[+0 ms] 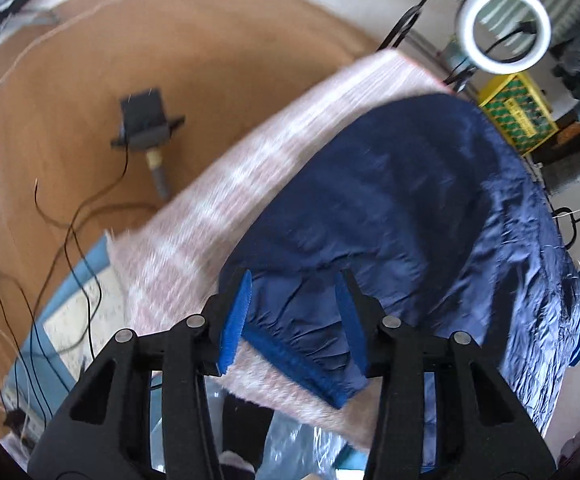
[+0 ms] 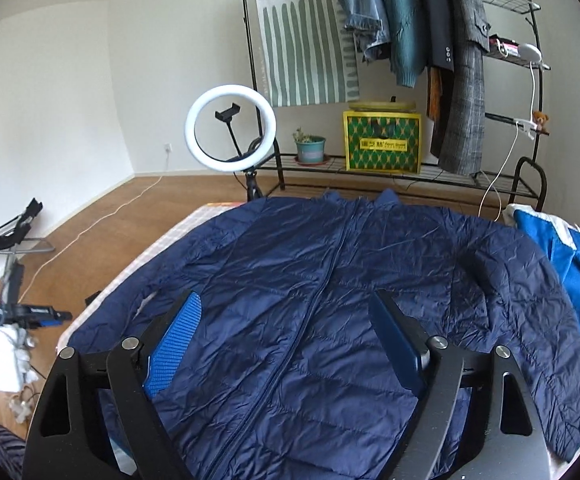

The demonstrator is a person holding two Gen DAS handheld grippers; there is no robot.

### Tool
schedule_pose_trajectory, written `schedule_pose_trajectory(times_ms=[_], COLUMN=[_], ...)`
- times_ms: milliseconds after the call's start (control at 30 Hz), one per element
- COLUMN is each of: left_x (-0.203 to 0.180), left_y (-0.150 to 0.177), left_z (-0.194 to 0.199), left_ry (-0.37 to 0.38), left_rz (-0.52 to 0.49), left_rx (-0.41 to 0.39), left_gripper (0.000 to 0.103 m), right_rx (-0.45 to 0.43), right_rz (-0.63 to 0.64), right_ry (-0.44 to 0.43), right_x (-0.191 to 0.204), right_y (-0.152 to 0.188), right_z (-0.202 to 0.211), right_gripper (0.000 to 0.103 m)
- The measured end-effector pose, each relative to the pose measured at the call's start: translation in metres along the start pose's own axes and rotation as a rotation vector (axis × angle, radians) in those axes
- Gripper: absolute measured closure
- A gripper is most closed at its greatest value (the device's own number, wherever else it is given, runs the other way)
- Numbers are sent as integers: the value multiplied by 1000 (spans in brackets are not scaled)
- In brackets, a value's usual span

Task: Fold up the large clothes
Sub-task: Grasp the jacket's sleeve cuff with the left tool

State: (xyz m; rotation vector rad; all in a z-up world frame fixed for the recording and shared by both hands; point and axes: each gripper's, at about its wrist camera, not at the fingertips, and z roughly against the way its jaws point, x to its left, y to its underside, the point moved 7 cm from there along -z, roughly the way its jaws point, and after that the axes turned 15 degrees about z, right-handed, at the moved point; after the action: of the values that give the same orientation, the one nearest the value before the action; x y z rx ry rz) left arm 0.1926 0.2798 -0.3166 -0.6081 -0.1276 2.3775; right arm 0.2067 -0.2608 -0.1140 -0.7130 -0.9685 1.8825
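A navy quilted puffer jacket [image 2: 330,300] lies spread front up, zipped, on a pink checked blanket [image 1: 249,168]. In the left wrist view its left sleeve [image 1: 370,200] runs toward me, and its bright blue elastic cuff [image 1: 290,356] lies between the fingers of my left gripper [image 1: 294,280]. The jaws stand open around the sleeve end, not closed on it. My right gripper [image 2: 285,300] is open and hovers over the jacket's lower front, near the zip [image 2: 310,320].
A ring light [image 2: 230,127] on a stand and a clothes rack [image 2: 410,40] with hanging coats stand beyond the blanket. A yellow-green box [image 2: 382,140] sits on the rack's shelf. A blue garment [image 2: 562,256] lies at the right. Cables [image 1: 61,248] and a black device [image 1: 145,120] lie on the wooden floor.
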Motion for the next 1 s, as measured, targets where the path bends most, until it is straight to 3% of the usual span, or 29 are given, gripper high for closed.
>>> schedule_pose_trajectory(times_ms=[267, 400, 600, 700, 767, 800, 833, 933, 1000], left_x=[15, 16, 27, 21, 18, 17, 16, 10, -2], left_y=[1, 0, 0, 0, 1, 1, 1, -5, -11], left_z=[-27, -29, -31, -33, -34, -34, -33, -19, -3], left_ry=[3, -43, -44, -49, -49, -34, -12, 52, 91], left_rz=[105, 94, 140, 101, 89, 97, 113, 143, 134], left_rx=[83, 59, 63, 52, 54, 61, 65, 35, -5], left_gripper=[58, 58, 58, 59, 75, 90, 95, 99, 99], right_rx=[1, 2, 2, 5, 10, 13, 17, 33, 51], right_rz=[30, 35, 18, 12, 17, 22, 25, 23, 16], right_ry=[2, 6, 9, 8, 8, 8, 8, -4, -23], right_x=[7, 8, 1, 0, 2, 3, 4, 6, 6], right_y=[2, 2, 4, 5, 5, 6, 7, 10, 11], right_z=[-3, -4, -1, -3, -4, -5, -6, -10, -14], right_gripper=[18, 18, 17, 18, 18, 18, 18, 21, 31])
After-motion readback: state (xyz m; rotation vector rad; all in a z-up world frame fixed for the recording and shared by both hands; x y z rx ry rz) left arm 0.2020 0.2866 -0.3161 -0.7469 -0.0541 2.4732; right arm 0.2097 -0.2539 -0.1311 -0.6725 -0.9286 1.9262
